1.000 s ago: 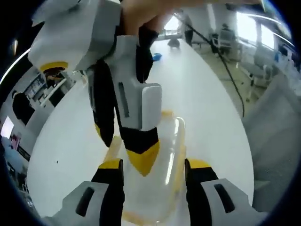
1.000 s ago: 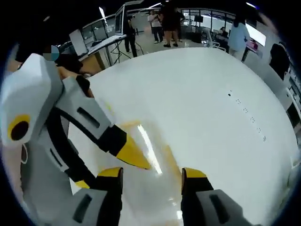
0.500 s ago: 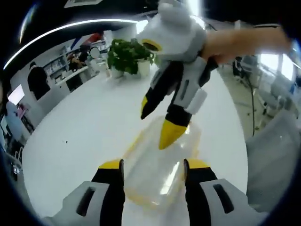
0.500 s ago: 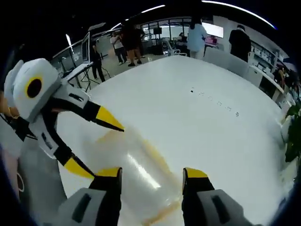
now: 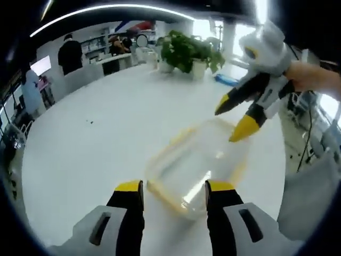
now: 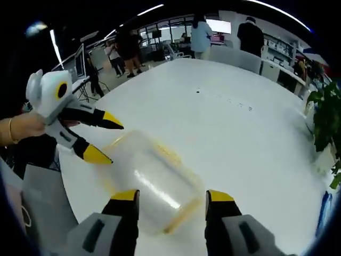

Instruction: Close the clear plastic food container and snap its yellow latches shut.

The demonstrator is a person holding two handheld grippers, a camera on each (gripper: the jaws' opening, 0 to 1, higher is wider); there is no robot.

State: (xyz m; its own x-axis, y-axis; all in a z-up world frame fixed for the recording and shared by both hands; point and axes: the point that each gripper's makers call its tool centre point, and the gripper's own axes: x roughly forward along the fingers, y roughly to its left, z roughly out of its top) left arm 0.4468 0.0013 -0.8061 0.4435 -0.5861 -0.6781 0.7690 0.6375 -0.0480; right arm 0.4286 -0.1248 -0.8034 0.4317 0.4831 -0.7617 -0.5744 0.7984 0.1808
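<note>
Your left gripper (image 5: 173,193) had its jaws apart with nothing between them, the tips held just short of the near end of the clear plastic food container (image 5: 198,164). That container lay lid-on on the white table (image 5: 96,144), toward its right-hand edge, its yellow latches (image 5: 163,194) showing along the rim. Past its far end your right gripper (image 5: 238,120) hovered, jaws spread and empty. A potted plant (image 5: 187,52) stood near the table's far edge.

In the right gripper view, your left gripper (image 6: 96,140) sat at the left, jaws parted, beside the container (image 6: 149,181); your right gripper (image 6: 172,201) was open just short of it.
</note>
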